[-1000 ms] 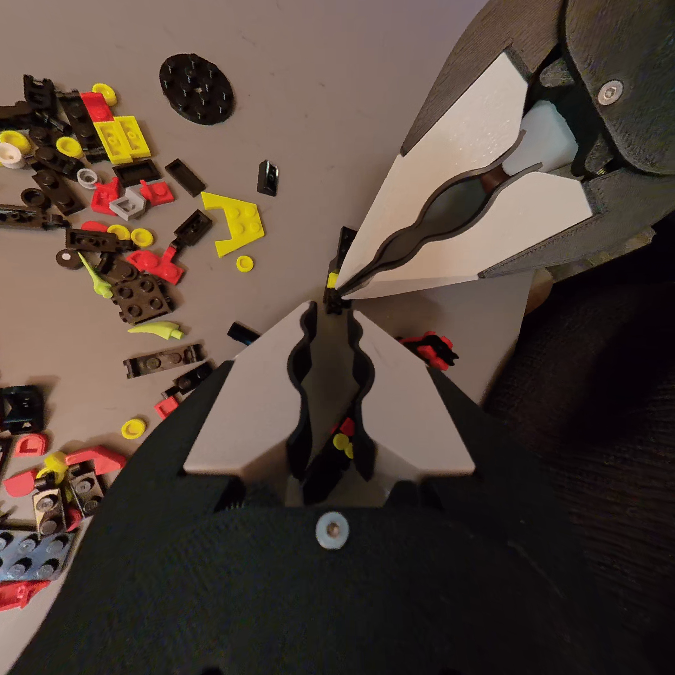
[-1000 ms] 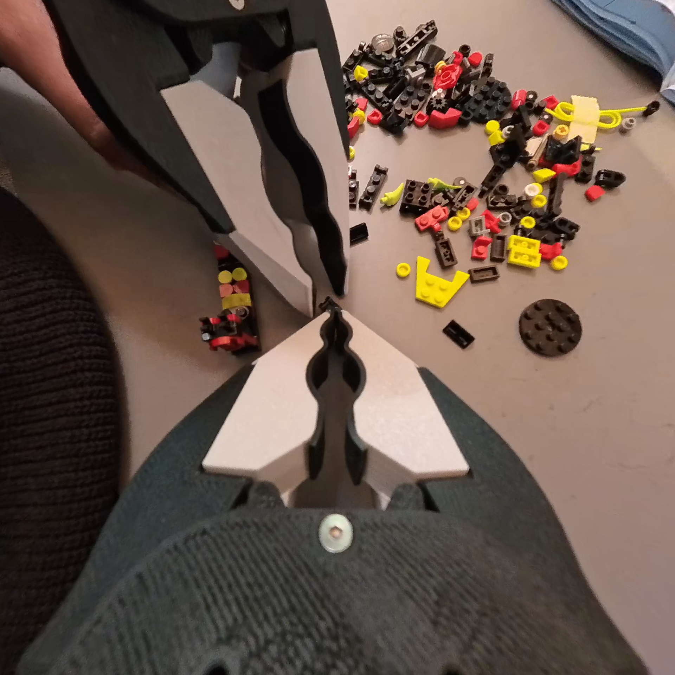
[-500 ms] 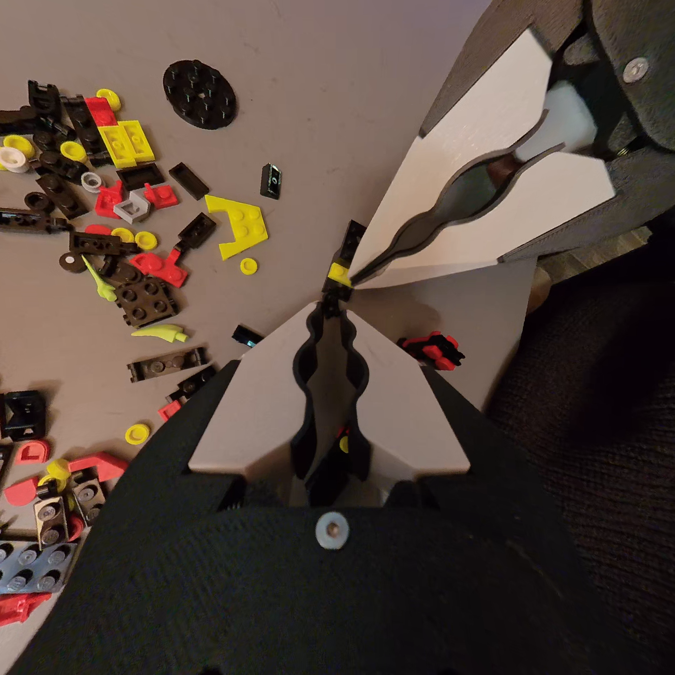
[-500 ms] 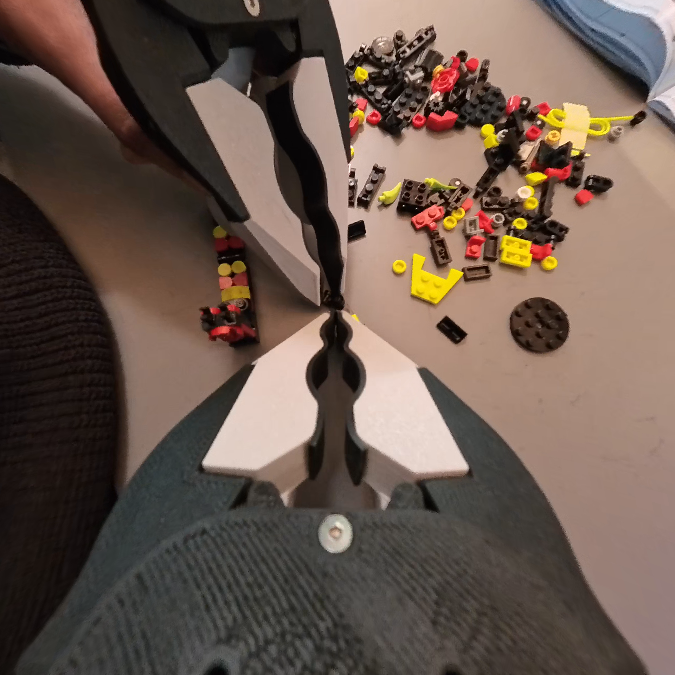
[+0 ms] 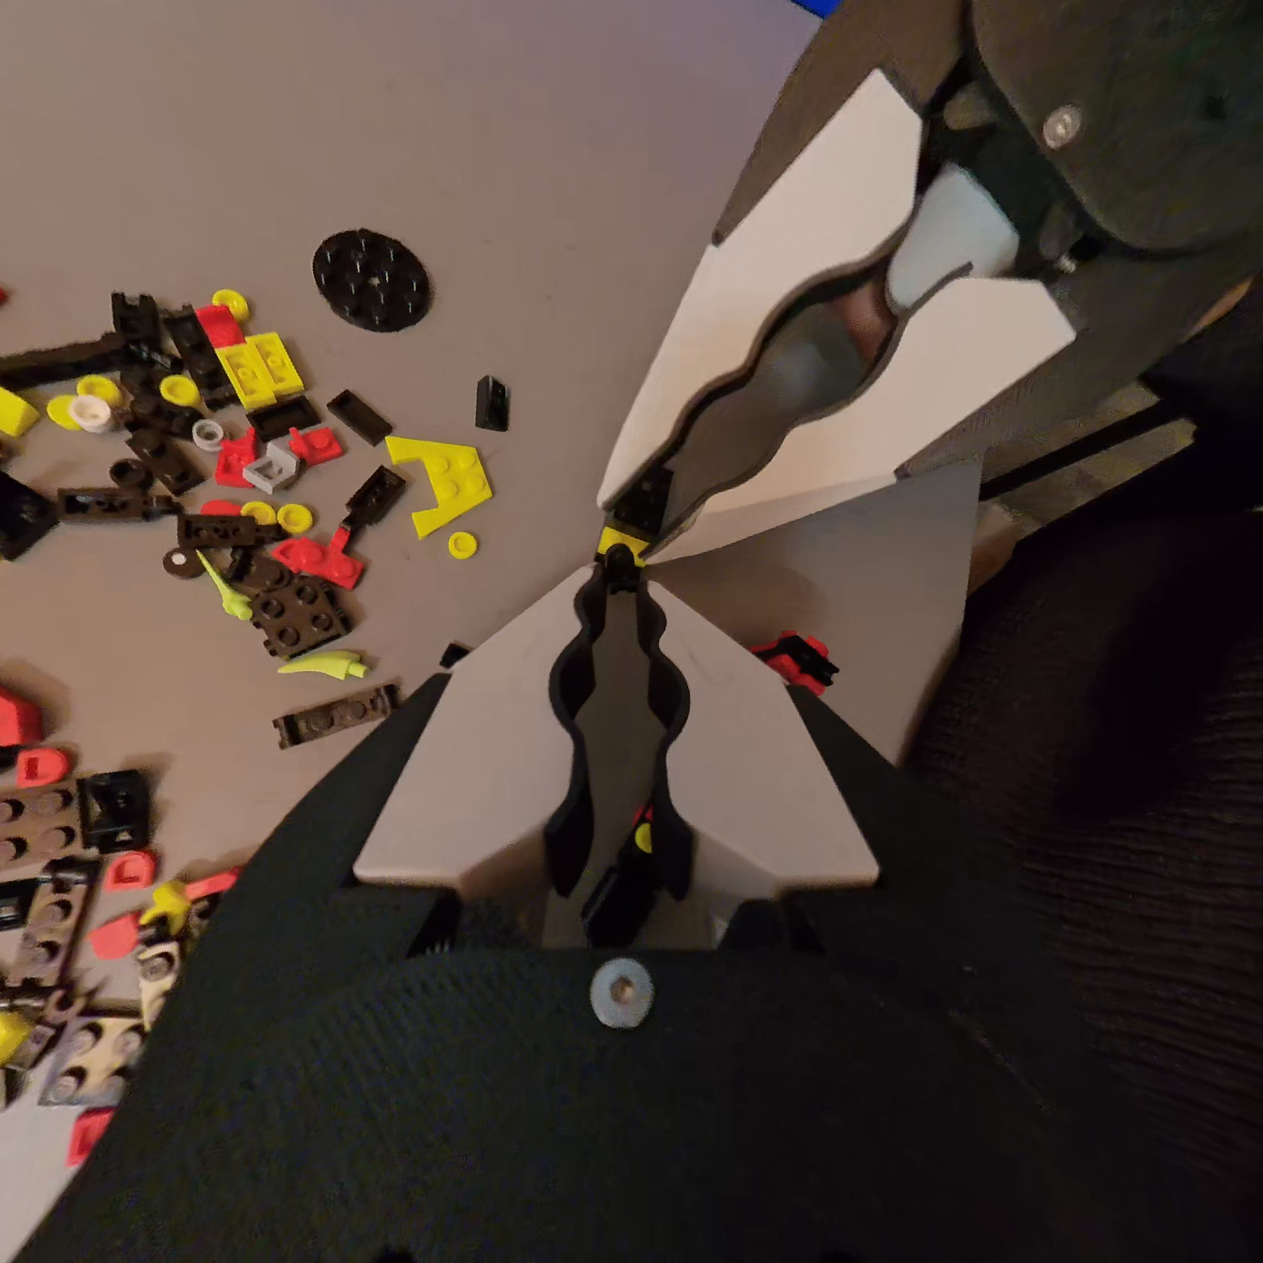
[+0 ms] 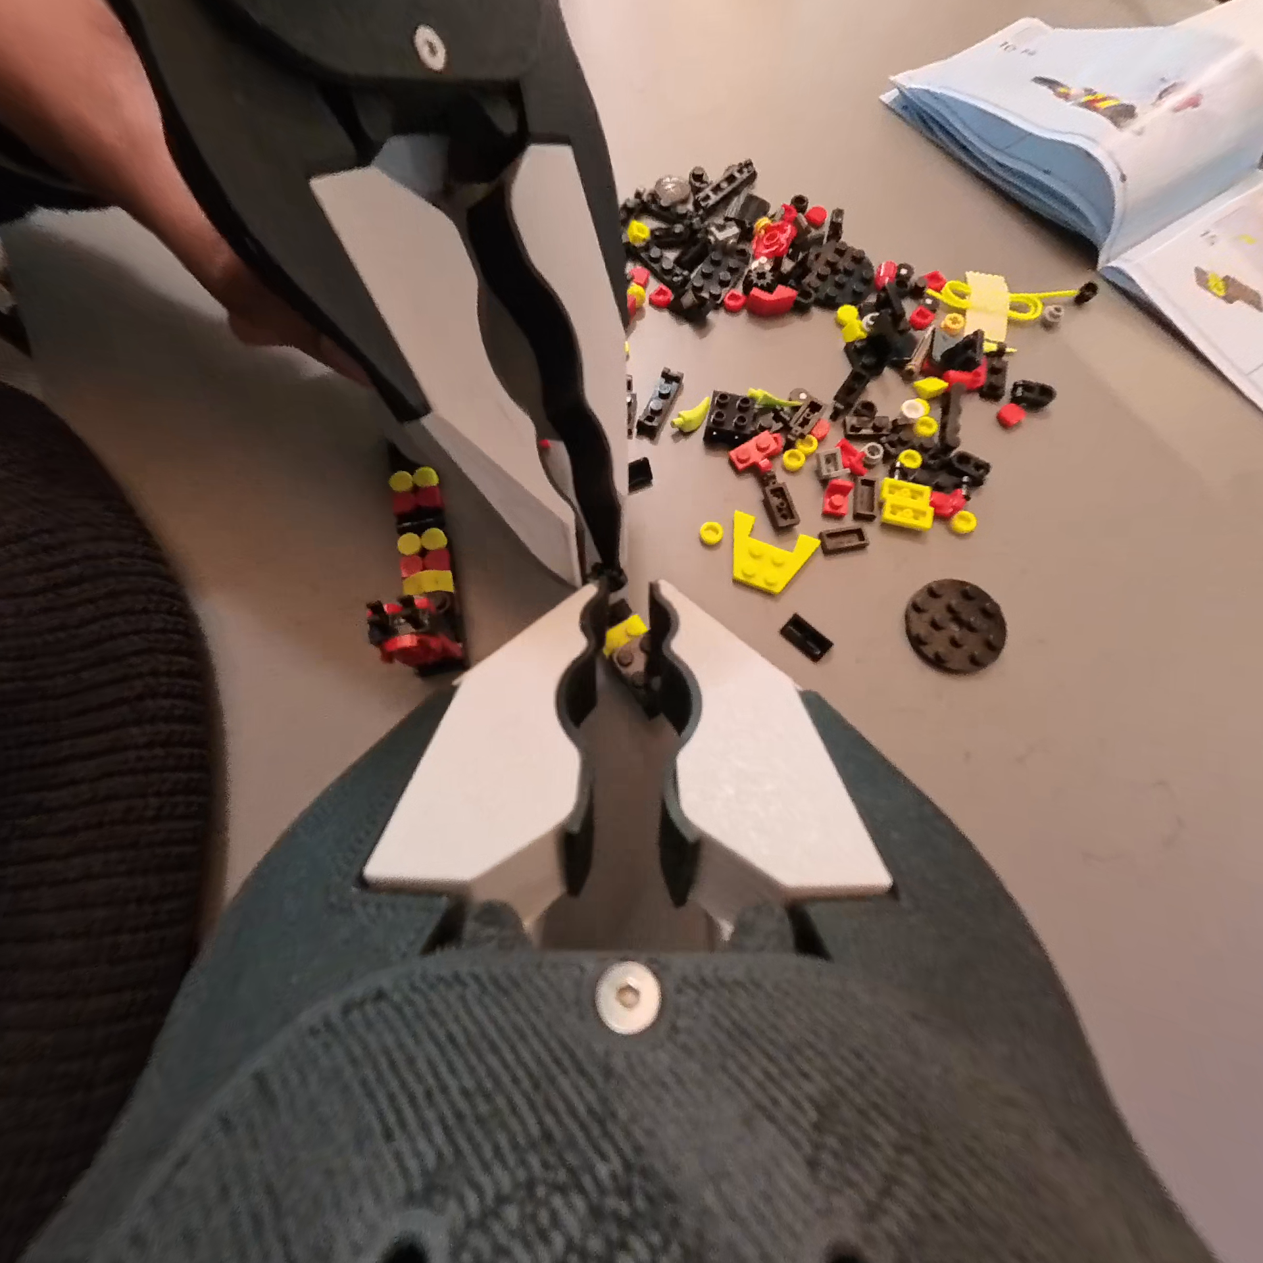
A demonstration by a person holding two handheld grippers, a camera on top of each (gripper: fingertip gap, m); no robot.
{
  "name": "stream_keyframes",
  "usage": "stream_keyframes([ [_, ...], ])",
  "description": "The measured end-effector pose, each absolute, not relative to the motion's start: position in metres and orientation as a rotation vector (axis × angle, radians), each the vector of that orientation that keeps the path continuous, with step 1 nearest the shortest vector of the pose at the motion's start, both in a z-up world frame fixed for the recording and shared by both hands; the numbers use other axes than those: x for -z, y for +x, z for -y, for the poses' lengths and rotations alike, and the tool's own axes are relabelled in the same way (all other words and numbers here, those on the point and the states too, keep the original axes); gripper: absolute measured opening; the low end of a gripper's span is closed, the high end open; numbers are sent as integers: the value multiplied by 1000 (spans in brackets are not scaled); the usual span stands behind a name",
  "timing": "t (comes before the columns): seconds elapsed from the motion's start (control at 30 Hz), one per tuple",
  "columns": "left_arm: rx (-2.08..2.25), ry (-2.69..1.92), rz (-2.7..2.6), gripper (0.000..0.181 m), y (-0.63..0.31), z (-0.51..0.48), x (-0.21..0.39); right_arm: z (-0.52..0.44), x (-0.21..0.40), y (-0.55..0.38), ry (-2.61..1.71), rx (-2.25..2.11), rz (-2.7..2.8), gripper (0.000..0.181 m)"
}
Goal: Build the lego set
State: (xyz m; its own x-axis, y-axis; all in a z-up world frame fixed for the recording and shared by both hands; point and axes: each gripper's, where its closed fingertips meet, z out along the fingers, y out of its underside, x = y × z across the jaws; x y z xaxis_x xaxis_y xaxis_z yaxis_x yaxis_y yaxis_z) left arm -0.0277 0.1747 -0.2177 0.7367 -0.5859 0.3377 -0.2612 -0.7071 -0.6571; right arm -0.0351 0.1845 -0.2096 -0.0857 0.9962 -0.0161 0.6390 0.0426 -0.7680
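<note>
A small black-and-yellow lego assembly (image 5: 632, 523) hangs in the air between the two gripper tips. My left gripper (image 5: 618, 581) is shut on its black knob end. My right gripper (image 6: 625, 601) holds its other end, jaws a plate's width apart, with the yellow and black part (image 6: 625, 635) between them. In the left wrist view the right gripper (image 5: 632, 523) comes in from the upper right. In the right wrist view the left gripper (image 6: 605, 574) comes down from above. A partly built red, yellow and black strip (image 6: 420, 567) lies on the table below.
Loose pieces lie scattered on the grey table, among them a yellow wedge plate (image 6: 772, 553) and a black round plate (image 6: 955, 625). An open instruction booklet (image 6: 1093, 137) lies at the far right. Dark knitted fabric (image 6: 82, 683) borders the near table edge. The grippers are tip to tip, or close to it.
My left gripper has closed from open onto the black end of the assembly. The right gripper's jaws have parted slightly, and the yellow part now shows between them.
</note>
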Motion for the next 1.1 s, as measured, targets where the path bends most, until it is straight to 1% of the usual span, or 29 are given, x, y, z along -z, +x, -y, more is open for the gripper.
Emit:
stream_keyframes([
  [0.1,661,-2316,-687,6,-29,-176,217,-188,207,-33,-1711,-932,1732,16],
  [0.27,630,-2242,-747,6,-25,-177,210,-184,203,-33,-1786,-1082,1668,15],
  [0.37,584,-2207,-795,6,-23,-176,206,-182,206,-32,-1836,-1115,1656,14],
  [0.5,508,-2193,-865,5,-23,-175,208,-179,203,-31,-1897,-1209,1610,6],
  [0.77,463,-2124,-921,5,-22,-174,203,-177,198,-31,-2003,-1437,1481,7],
  [0.87,463,-2089,-919,5,-22,-176,199,-177,195,-30,-2045,-1537,1414,5],
  [1.03,445,-2016,-874,12,-27,-182,191,-182,183,-31,-2051,-1679,1288,3],
  [1.1,438,-1988,-853,18,-29,-185,190,-184,177,-31,-2054,-1751,1218,3],
])
